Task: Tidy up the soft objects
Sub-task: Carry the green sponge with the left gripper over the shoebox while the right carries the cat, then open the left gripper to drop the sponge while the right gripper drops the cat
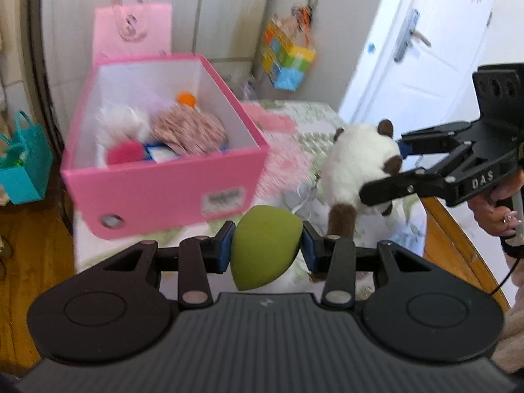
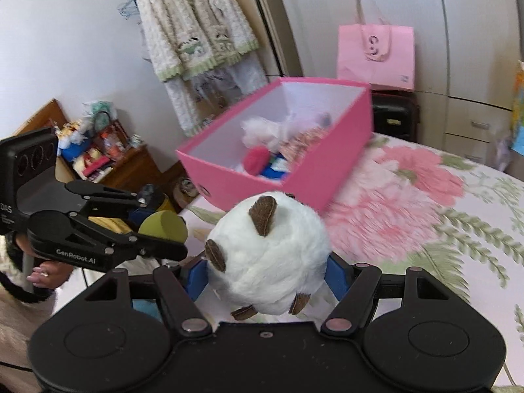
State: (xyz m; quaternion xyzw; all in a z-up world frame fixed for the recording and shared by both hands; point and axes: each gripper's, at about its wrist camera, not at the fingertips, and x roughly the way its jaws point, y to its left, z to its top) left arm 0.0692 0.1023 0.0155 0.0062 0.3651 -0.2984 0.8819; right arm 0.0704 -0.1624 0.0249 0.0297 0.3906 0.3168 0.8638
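Note:
My left gripper (image 1: pixel 268 245) is shut on a green teardrop sponge (image 1: pixel 262 245), held above the bed just in front of the pink box (image 1: pixel 170 190). It also shows in the right wrist view (image 2: pixel 157 229) with the sponge (image 2: pixel 163 226). My right gripper (image 2: pixel 267 275) is shut on a white plush toy with brown ears and paws (image 2: pixel 268 255), held above the bed to the right of the sponge. In the left wrist view the right gripper (image 1: pixel 386 167) and the plush (image 1: pixel 357 163) are at the right. The pink box (image 2: pixel 294 177) holds several soft items.
A floral bedspread (image 2: pixel 409 190) covers the bed. A pink paper bag (image 1: pixel 132 29) hangs behind the box. A teal bag (image 1: pixel 23 170) stands on the wooden floor at left. A white door (image 1: pixel 422 49) is at right. A cluttered nightstand (image 2: pixel 108 157) and hanging clothes (image 2: pixel 196 39) are nearby.

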